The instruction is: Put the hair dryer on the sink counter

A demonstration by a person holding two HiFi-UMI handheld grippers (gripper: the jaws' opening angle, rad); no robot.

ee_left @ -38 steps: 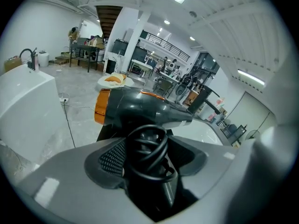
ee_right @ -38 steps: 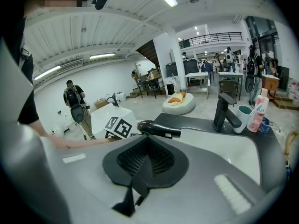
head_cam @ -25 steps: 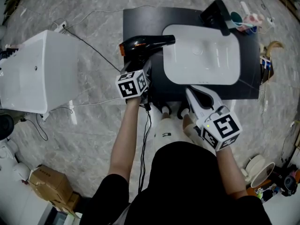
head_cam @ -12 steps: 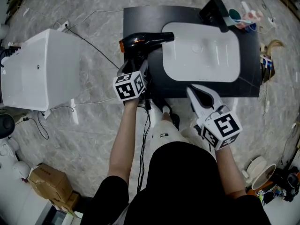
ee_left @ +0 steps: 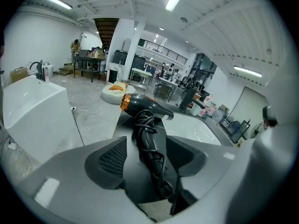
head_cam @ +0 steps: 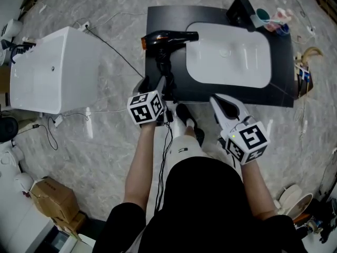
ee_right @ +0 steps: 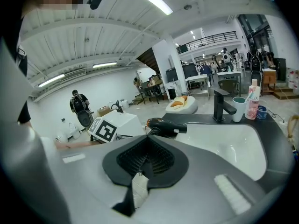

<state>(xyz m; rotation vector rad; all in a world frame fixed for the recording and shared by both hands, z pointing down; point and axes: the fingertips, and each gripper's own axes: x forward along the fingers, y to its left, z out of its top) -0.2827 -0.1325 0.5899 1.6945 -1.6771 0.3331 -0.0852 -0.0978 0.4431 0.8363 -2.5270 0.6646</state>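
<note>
A black hair dryer with an orange rear ring lies on the dark sink counter, left of the white basin. Its handle points toward me, with the cord wound round it. My left gripper sits at the counter's front edge. In the left gripper view the cord-wrapped handle lies between the jaws of the left gripper. The jaws are closing, but gaps still show on both sides. My right gripper hovers at the front edge below the basin, shut and empty, with the dryer ahead of it.
A black faucet and cups with toiletries stand at the counter's back right. A large white box sits on the marble floor to the left, with cables trailing around it. A cardboard box lies at lower left.
My left gripper has drawn back along the handle toward the counter's front edge, while the hair dryer stays lying on the counter. The right gripper has barely moved.
</note>
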